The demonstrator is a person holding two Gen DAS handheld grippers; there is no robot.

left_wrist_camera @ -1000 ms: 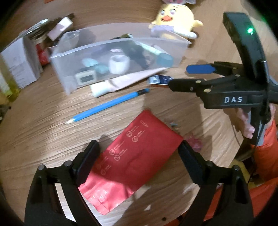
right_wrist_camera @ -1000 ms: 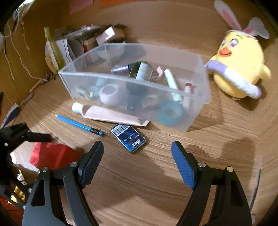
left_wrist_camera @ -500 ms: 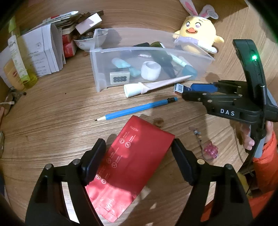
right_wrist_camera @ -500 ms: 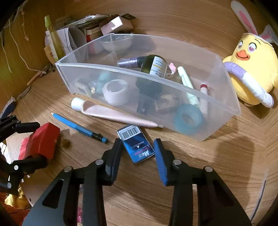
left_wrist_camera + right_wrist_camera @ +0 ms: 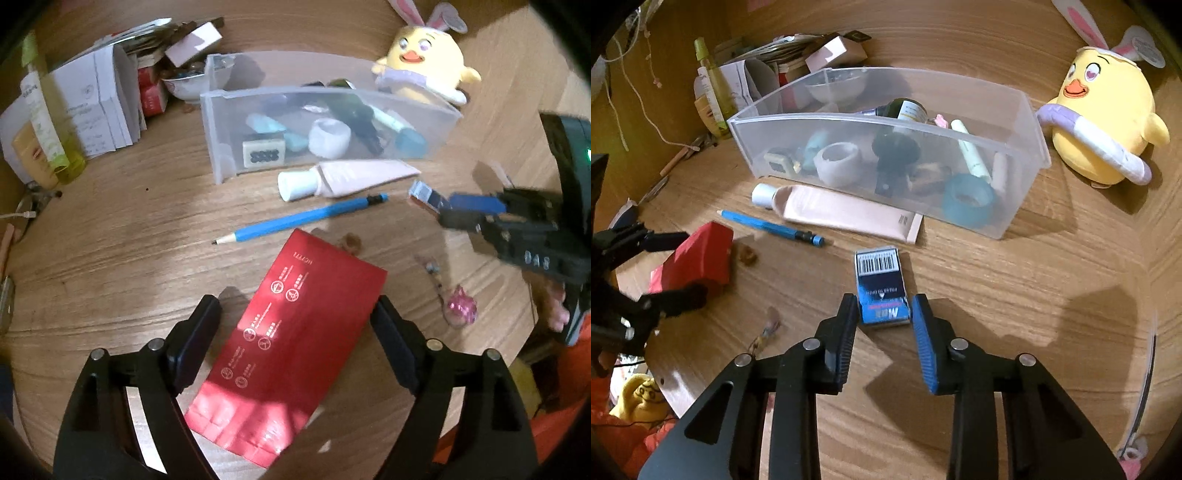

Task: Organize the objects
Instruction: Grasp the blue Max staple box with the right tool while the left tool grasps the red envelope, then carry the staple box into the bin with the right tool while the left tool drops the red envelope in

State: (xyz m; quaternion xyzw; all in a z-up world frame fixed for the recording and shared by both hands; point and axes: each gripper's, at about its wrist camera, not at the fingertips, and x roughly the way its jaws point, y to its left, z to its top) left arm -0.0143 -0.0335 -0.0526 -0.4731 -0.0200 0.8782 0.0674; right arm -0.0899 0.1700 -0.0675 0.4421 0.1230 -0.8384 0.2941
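Observation:
A small blue box (image 5: 881,284) with a barcode lies on the wooden table. My right gripper (image 5: 884,314) straddles its near end, jaws still closing, pads against both sides. In the left wrist view the right gripper (image 5: 454,210) shows that box (image 5: 424,194) at its tips. A red foil pouch (image 5: 295,328) lies flat between the fingers of my left gripper (image 5: 295,325); the right pad touches its edge and the left pad stands apart. A clear plastic bin (image 5: 886,120) behind holds several small items.
A blue pencil (image 5: 768,225) and a pink tube (image 5: 842,210) lie in front of the bin. A yellow plush chick (image 5: 1104,122) sits to its right. Boxes, papers (image 5: 99,99) and a yellow-green bottle (image 5: 48,133) crowd the back left. A pink trinket (image 5: 460,310) lies near the table edge.
My right gripper moved forward over the blue box and its jaws closed from wide to snug around it. The left gripper narrowed slightly around the red pouch and rolled a little.

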